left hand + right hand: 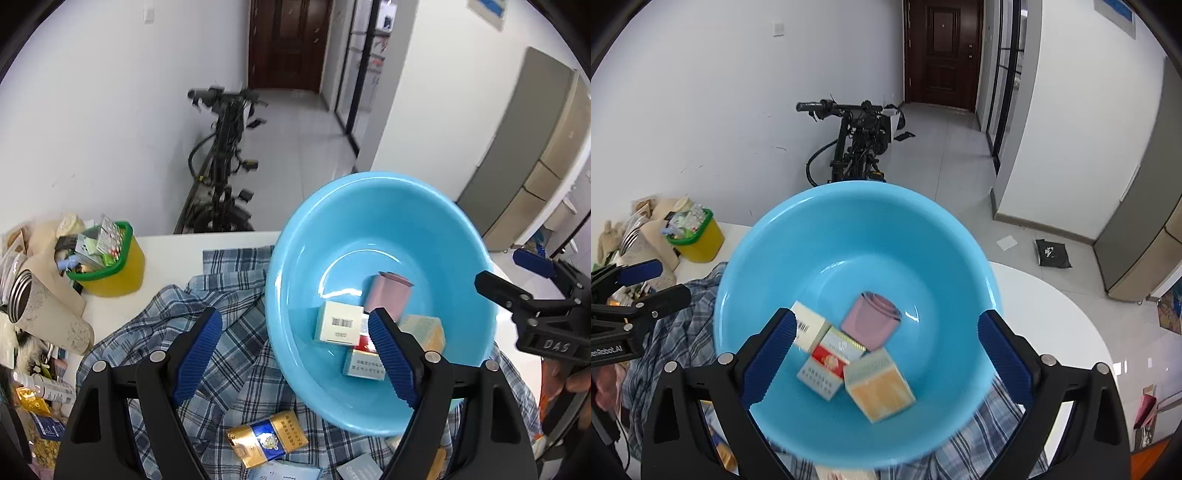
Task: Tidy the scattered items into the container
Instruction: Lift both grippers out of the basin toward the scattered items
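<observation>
Basin (849,236) upright, four boxes inside | left gripper (295,354) wide, empty | right gripper (886,354) wide, empty

The walls (701,92) are white and plain, with a light switch (777,28) high on the left one. A black bicycle (855,144) stands against this wall on the pale tiled floor (942,155). Behind it a corridor leads to a dark brown door (942,51). On the right there is a dark-framed glass partition (1004,74) and a grey-beige cabinet (1145,206). A black bag (1052,253) and a white sheet (1006,243) lie on the floor. The table (1052,306) is white and round-edged. The light is even and bright.
</observation>
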The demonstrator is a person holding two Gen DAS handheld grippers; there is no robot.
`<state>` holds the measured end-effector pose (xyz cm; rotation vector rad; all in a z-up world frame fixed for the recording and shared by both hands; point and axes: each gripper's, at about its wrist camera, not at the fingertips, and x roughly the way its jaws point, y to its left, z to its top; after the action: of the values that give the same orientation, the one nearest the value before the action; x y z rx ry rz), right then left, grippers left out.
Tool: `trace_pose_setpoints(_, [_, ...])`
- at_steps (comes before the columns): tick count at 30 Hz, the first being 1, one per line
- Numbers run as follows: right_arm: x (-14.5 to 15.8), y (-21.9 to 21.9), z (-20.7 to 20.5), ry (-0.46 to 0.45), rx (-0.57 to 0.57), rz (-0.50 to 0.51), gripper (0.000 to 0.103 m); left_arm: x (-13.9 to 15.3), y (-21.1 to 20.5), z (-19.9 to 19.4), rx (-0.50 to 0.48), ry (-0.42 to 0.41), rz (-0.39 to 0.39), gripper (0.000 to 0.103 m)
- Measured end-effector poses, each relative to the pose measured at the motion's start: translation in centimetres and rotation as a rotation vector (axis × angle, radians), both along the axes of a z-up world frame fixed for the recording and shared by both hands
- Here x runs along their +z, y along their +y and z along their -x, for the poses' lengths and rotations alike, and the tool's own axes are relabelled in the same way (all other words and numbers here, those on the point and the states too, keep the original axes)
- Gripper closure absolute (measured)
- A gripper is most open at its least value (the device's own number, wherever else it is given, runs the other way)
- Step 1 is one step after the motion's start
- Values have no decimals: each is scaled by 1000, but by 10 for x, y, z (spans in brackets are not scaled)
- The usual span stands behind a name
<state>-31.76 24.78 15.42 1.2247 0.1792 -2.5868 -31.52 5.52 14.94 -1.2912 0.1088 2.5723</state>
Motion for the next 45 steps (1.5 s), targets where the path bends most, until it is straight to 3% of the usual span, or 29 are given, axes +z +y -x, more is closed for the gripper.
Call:
trace_pose_setpoints(14, [33,30,-102,90,37,24,4,20,-17,-106,-105,185,59,13])
trace_pose_setpoints(18, [27,38,-135,149,100,20,0,14,-25,-131,-112,192,15,13])
trace_pose_setpoints(21, [9,42,-162,180,104,-29,0,0,-33,-153,-103,210,-54,13])
trace_pose_setpoints(23, [-3,45,-180,156,132,-23,0,-12,-37,-168,-91,230,-57,13])
trace_pose_setpoints(30, [-29,49,-240,133,195,49,0,-69,-29,-201,-184,132,38,12])
trace_pose_setpoints(37, [-65,49,-285,105,212,147,0,-112,-20,-257,-177,202,193,13])
trace_pose_setpoints(39, [-76,48,-294,92,208,164,0,-117,-20,-273,-192,205,169,13])
trace_pose_setpoints(41, [-86,46,-302,99,190,168,0,-125,-21,-285,-227,150,111,13])
trace_pose_setpoints(45, [-98,46,-318,160,122,135,0,-138,-21,-302,-241,102,69,12])
